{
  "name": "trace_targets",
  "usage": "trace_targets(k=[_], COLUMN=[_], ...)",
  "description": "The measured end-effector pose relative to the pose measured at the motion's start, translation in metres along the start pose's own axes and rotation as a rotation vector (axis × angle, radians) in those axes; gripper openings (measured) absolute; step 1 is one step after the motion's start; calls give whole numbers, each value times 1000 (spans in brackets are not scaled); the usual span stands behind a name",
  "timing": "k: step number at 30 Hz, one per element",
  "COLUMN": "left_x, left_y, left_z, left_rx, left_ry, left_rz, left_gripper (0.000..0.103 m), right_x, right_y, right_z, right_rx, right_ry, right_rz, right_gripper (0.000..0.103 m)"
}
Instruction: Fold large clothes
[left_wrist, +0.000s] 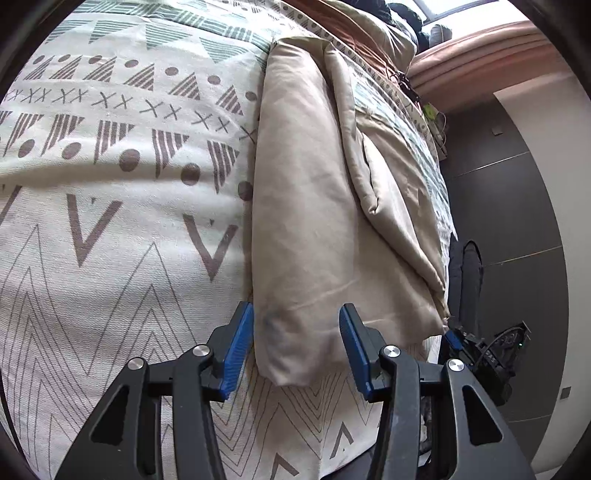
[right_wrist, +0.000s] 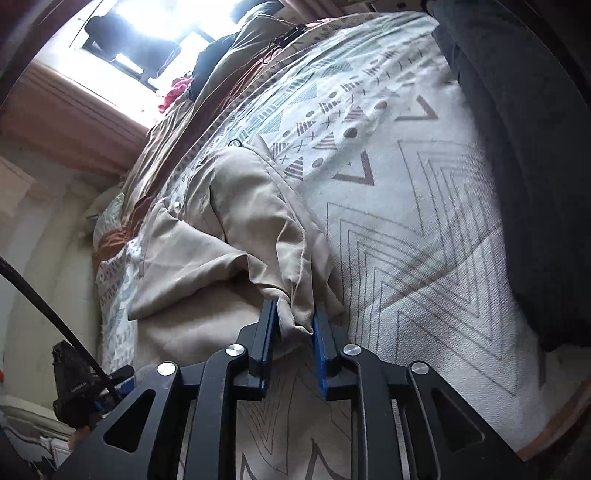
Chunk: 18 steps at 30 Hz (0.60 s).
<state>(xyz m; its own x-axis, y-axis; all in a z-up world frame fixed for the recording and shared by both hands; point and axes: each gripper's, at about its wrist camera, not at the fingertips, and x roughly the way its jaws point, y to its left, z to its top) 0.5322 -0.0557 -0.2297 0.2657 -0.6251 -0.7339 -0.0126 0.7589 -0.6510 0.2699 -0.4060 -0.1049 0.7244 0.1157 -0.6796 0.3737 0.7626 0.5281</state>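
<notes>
A beige garment (left_wrist: 303, 184) lies folded lengthwise on the patterned bedspread (left_wrist: 110, 221), near the bed's right edge. My left gripper (left_wrist: 295, 343) is open and straddles the garment's near end. One blue pad sits by its left edge, the other over the cloth. In the right wrist view the same garment (right_wrist: 251, 221) runs up in a crumpled ridge to my right gripper (right_wrist: 293, 339). A bunch of its fabric fills the narrow gap between the blue pads and touches both. The right gripper's blue tip (left_wrist: 456, 338) shows at the garment's near right corner.
Dark tiled floor (left_wrist: 517, 221) lies beside the bed, with a person's dark trouser leg (left_wrist: 469, 277) against the edge. A dark blanket (right_wrist: 535, 184) covers the bed's right side. A brown duvet (right_wrist: 166, 147) and piled clothes sit under the window (right_wrist: 147, 37).
</notes>
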Motion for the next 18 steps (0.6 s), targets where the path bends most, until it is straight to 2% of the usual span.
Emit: trace_targets(k=[2, 3, 9, 10, 12, 14, 18], left_x=[-3, -5, -26, -29, -39, -46, -63], left_y=[1, 3, 11, 12, 18, 21, 34], left_z=[0, 2, 2, 2, 0, 0, 2], left_rx=[-3, -3, 5, 4, 1, -2, -19], left_ry=[-3, -4, -37, -40, -55, -75, -106], left_rz=[-19, -24, -22, -23, -22, -16, 8], left_gripper=[49, 49, 50, 52, 64, 68, 69], right_x=[-16, -23, -28, -23, -12, 5, 39], right_y=[16, 26, 99, 110, 134, 154, 188], right_z=[4, 6, -2, -4, -7, -9, -15], right_rx=[-55, -86, -346, -393, -475, -533, -658], right_ry=[-50, -75, -71, -65, -46, -18, 40], right_rz=[-22, -35, -61, -63, -67, -54, -64], right_gripper=[71, 77, 78, 78, 78, 78, 78])
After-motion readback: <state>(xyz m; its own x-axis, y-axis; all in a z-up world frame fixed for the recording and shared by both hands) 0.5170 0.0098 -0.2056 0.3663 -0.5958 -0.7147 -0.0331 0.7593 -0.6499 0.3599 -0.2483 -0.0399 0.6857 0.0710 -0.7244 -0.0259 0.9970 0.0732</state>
